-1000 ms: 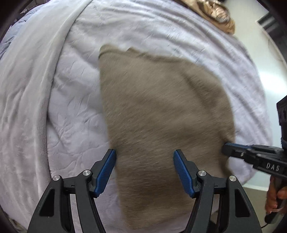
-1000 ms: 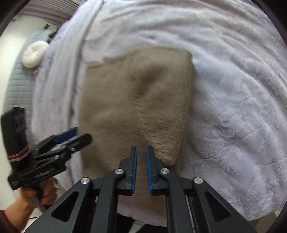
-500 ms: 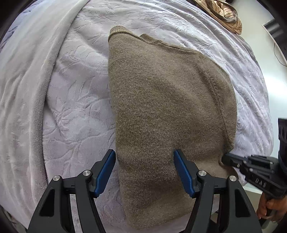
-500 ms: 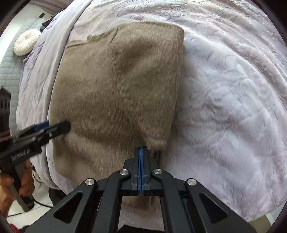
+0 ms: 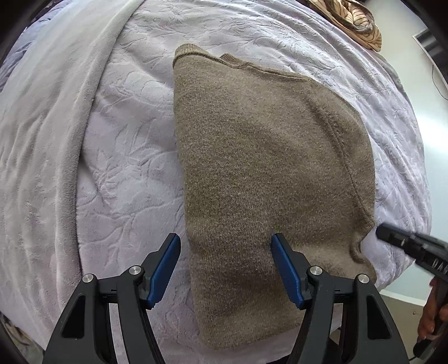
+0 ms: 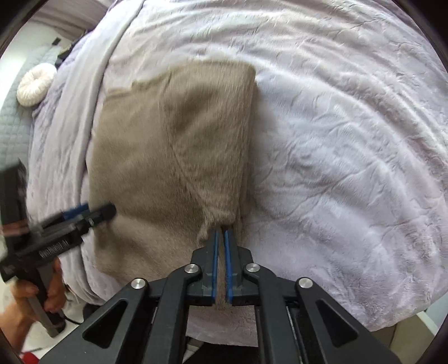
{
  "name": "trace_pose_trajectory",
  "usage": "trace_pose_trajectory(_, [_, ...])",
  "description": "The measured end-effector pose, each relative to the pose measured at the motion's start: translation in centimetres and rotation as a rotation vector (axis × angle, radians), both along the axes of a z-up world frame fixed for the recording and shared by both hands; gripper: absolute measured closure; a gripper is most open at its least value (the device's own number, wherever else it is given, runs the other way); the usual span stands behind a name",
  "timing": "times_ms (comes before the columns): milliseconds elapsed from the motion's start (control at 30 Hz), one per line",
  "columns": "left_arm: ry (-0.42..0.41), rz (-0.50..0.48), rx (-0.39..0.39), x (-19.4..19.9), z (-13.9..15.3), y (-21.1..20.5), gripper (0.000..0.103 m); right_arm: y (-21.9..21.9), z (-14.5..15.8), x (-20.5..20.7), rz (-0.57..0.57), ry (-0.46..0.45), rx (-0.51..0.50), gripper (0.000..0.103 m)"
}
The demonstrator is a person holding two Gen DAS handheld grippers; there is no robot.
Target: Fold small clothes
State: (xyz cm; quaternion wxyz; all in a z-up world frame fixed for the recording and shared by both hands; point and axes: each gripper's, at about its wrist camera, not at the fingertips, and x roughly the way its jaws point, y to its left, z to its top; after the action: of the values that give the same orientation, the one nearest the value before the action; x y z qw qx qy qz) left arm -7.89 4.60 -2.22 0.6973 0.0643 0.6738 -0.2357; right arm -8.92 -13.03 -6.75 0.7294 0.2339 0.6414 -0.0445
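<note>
A taupe knit garment (image 5: 260,173) lies folded on the lilac bed cover, also in the right wrist view (image 6: 173,156). My left gripper (image 5: 225,266) is open and empty, its jaws spread above the garment's near edge. My right gripper (image 6: 220,235) has its jaws nearly together, a narrow gap showing, at the garment's near corner; the cloth's folded corner lies just beyond the tips. The right gripper also shows at the right edge of the left wrist view (image 5: 406,243), beside the corner. The left gripper shows blurred in the right wrist view (image 6: 92,214).
The lilac embossed cover (image 5: 126,168) fills the bed, with a plush grey blanket (image 5: 50,140) along the left. A striped tan cloth (image 5: 355,22) lies at the far right. A round white cushion (image 6: 36,84) sits far left. The bed edge runs along the near side.
The right gripper's jaws, pressed together half a second ago, now show a narrow gap at the garment's corner. The left gripper stays open over the near edge.
</note>
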Motion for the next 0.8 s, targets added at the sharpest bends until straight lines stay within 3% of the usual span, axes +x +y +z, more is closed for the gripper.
trace_pose_trajectory(33, [-0.009,0.004,0.007,0.0,0.4,0.1,0.034,-0.3,0.0,0.4,-0.013,-0.005,0.002,0.075])
trace_pose_trajectory(100, [-0.062,0.025,0.015,0.4,1.7,0.4,0.034,-1.0,0.2,0.9,-0.048,-0.02,0.015,0.059])
trace_pose_trajectory(233, [-0.142,0.093,0.04,2.8,3.0,1.2,0.034,-2.8,0.5,2.1,-0.111,-0.075,0.077,0.059])
trace_pose_trajectory(367, [-0.12,0.163,0.066,5.9,1.5,1.5,0.034,-4.1,-0.6,4.5,-0.164,-0.082,0.133,0.059])
trace_pose_trajectory(400, [-0.111,0.166,0.072,6.2,1.0,1.4,0.034,-4.4,-1.4,5.2,-0.184,-0.073,0.158,0.059])
trace_pose_trajectory(500, [-0.124,0.154,0.105,6.7,0.2,0.8,0.034,-4.9,-3.2,6.3,-0.249,-0.046,0.216,0.078])
trace_pose_trajectory(600, [-0.15,0.132,0.153,6.8,-0.5,0.4,0.034,-4.5,-3.2,7.2,-0.246,-0.067,0.255,0.09])
trace_pose_trajectory(700, [-0.145,0.133,0.185,7.0,-1.8,0.8,0.034,-3.8,-3.0,8.0,-0.196,-0.088,0.259,0.09])
trace_pose_trajectory(800, [-0.131,0.141,0.204,7.2,-2.5,0.9,0.034,-4.0,-5.0,9.0,-0.181,-0.044,0.209,0.09])
